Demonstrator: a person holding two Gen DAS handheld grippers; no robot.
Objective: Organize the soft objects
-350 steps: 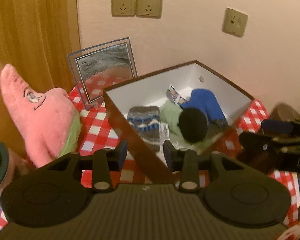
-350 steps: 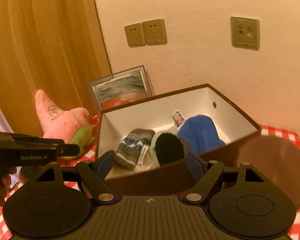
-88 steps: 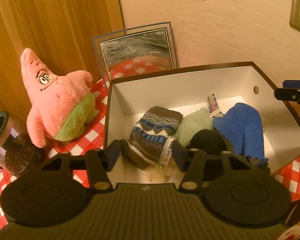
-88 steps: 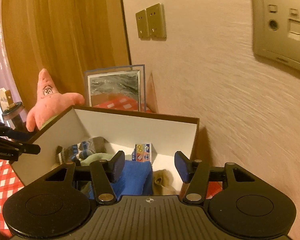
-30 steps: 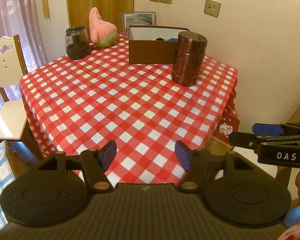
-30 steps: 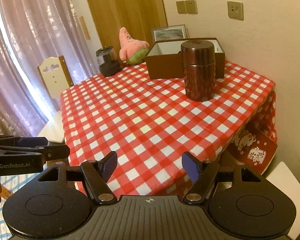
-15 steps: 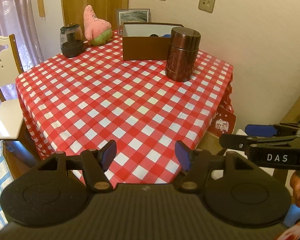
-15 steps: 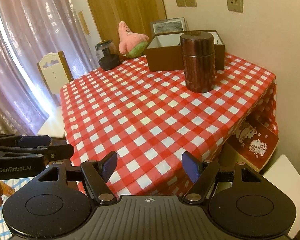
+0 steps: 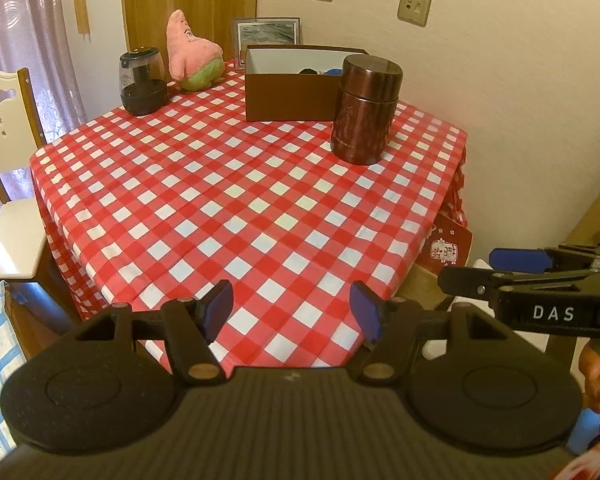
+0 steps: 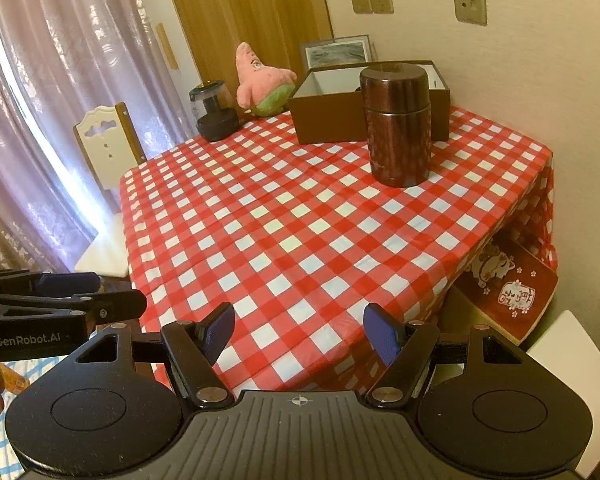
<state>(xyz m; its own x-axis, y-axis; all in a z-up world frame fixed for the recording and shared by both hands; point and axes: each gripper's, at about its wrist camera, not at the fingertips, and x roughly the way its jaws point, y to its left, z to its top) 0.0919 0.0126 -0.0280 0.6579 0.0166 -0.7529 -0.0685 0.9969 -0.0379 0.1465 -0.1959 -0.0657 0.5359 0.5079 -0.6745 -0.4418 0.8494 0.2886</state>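
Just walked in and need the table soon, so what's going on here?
A person holds a two-finger claw in each hand, back from the near edge of the checked table. The left claw and right claw are both open and hold nothing. A brown box at the far side has dark and blue soft items showing above its wall. The pink starfish plush sits outside the box, beside a dark-based jar. A brown metal canister stands in front of the box.
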